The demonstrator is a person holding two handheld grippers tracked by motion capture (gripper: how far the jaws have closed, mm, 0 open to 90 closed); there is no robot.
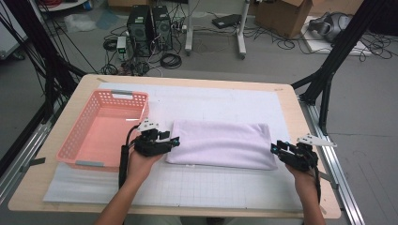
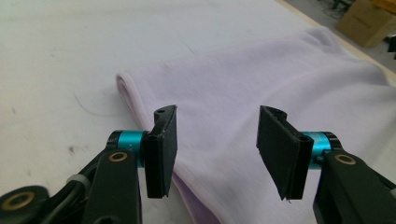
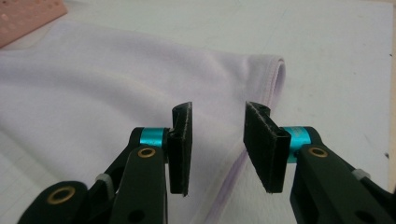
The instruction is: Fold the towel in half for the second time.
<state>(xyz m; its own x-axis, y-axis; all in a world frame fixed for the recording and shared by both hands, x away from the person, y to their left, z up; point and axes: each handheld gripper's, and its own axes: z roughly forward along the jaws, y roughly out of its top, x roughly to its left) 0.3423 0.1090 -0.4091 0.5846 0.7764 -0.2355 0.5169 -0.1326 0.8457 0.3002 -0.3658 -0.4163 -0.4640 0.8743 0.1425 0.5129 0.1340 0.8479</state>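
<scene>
A folded pale lilac cloth [image 1: 220,143] lies flat on the white mat in the middle of the table. My left gripper [image 1: 173,139] sits at the cloth's left edge with its jaws open, and the cloth [image 2: 261,84] stretches away between and beyond its pads. My right gripper [image 1: 274,149] is at the cloth's near right corner, also open. Between the right gripper's pads I see the cloth's hemmed corner [image 3: 273,74]. Neither gripper holds anything.
A pink plastic basket [image 1: 75,140] stands empty at the left, close behind my left gripper; its corner [image 3: 23,16] appears in the right gripper view. The white gridded mat [image 1: 225,180] covers most of the wooden table. Black frame poles flank both sides.
</scene>
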